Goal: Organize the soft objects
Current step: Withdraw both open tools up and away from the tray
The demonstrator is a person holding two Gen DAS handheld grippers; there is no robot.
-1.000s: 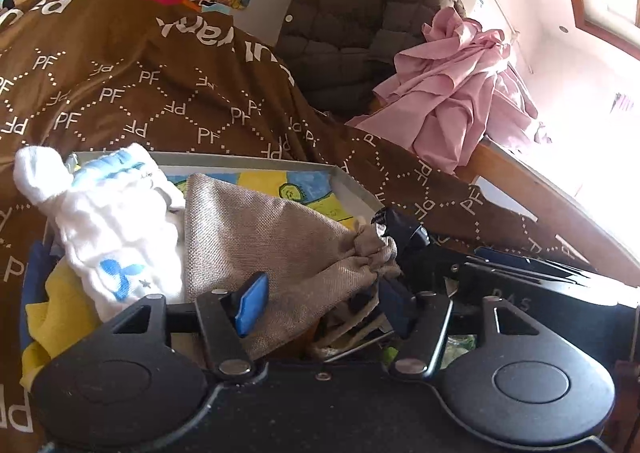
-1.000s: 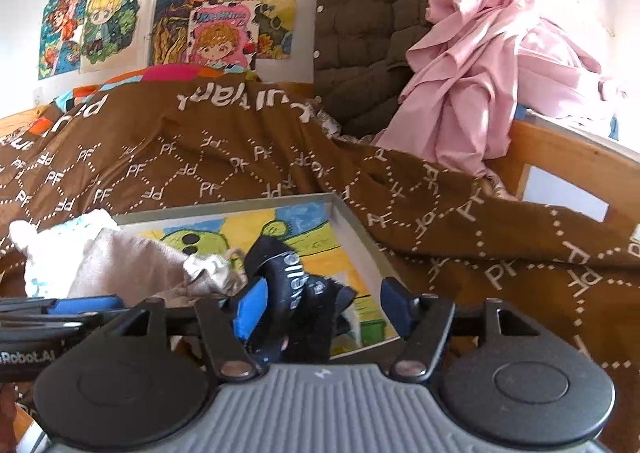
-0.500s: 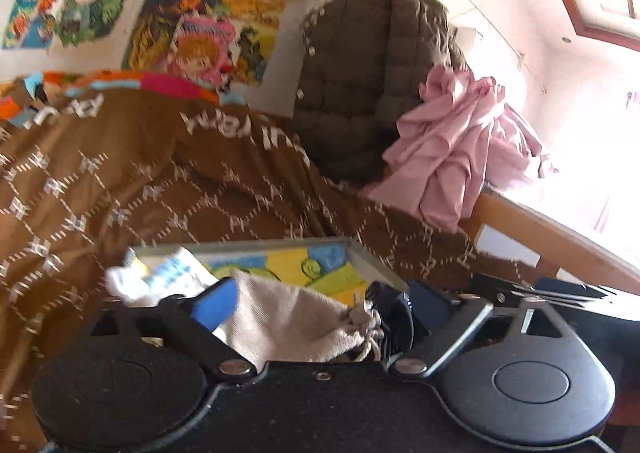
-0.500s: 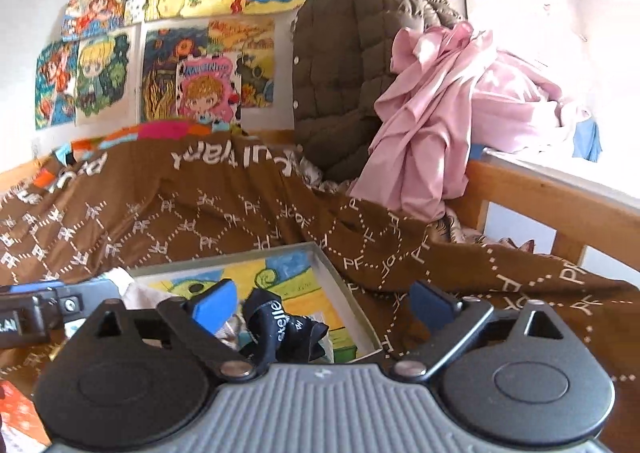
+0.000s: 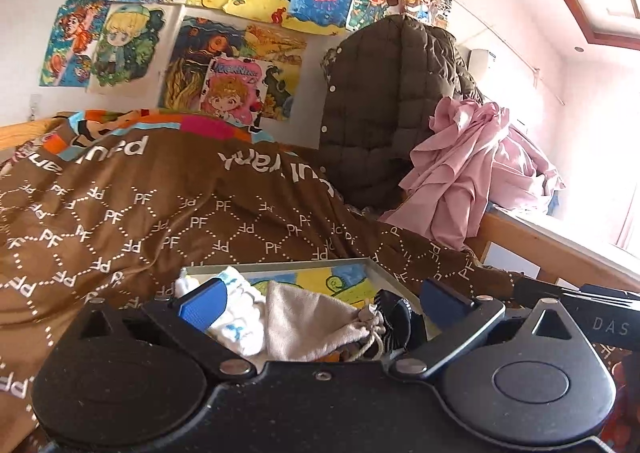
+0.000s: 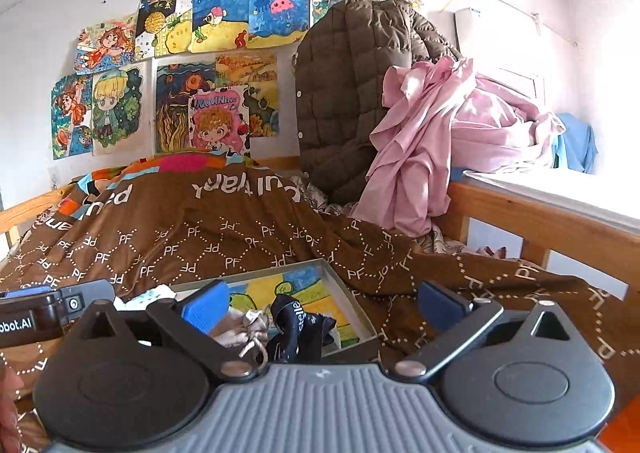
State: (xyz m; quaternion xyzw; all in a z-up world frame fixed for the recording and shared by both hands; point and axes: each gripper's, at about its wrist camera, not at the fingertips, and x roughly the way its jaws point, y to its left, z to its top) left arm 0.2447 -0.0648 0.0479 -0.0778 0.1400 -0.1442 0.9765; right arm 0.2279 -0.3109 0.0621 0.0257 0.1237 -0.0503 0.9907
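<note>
The brown blanket [image 5: 168,221] lay broad and bare behind the tray [image 6: 344,293], whose near edge the grippers hid. The burlap pouch [image 5: 308,323], white sock [image 5: 236,317] and dark strap [image 6: 298,327] lay inside. Left gripper [image 5: 320,295] and right gripper [image 6: 324,299] hovered above, fingers spread, empty.

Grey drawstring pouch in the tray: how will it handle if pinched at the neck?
The pouch looks like coarse woven cloth lying slumped, so it probably hangs floppy. It looks nearly flat, so likely light. The loose cord might snag the dark strap beside it.
</note>
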